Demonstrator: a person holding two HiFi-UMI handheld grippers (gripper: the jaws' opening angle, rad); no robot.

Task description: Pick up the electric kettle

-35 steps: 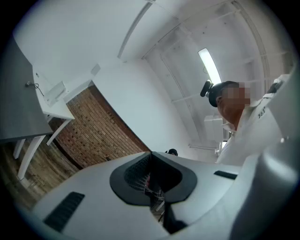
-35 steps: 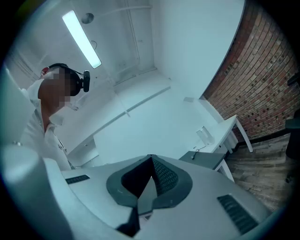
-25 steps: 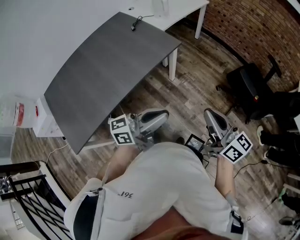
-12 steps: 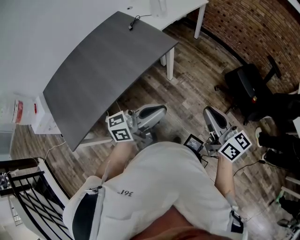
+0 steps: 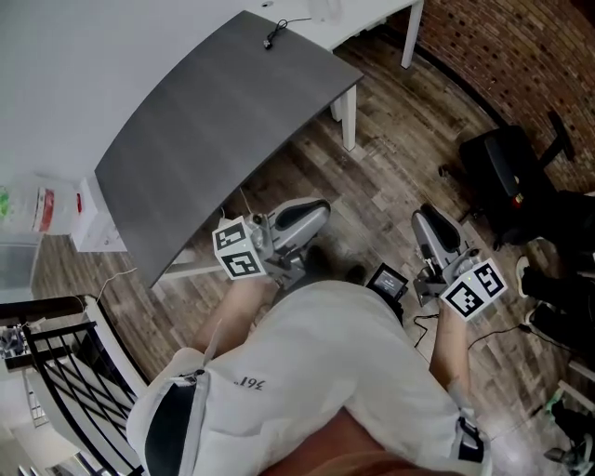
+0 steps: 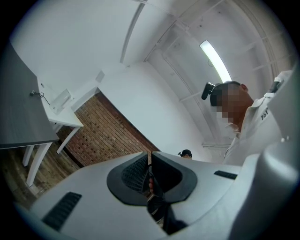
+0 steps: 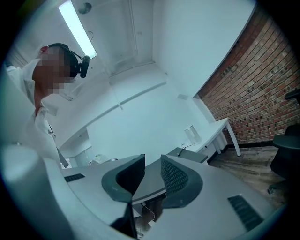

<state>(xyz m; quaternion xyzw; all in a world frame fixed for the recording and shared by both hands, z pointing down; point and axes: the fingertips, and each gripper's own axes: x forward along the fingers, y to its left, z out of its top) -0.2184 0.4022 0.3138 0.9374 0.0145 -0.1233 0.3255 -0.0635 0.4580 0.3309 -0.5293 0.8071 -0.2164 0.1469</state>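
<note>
The wood floor (image 5: 390, 177) fills the middle of the head view, with the big grey table (image 5: 204, 130) slanting across the upper left and the person's white shirt (image 5: 316, 372) low in the frame. A white desk (image 5: 381, 17) runs along the top edge, and a black chair (image 5: 497, 177) sits at the right. Both grippers are held over the floor, well apart from the desk. The left gripper (image 5: 321, 210) has its jaws pressed together on nothing, while the right gripper (image 5: 424, 218) has just been opening, its jaws parted and empty. The electric kettle (image 7: 191, 135) stands upright on the white desk, near a small black cable (image 5: 273, 37) at the table's far end
</note>
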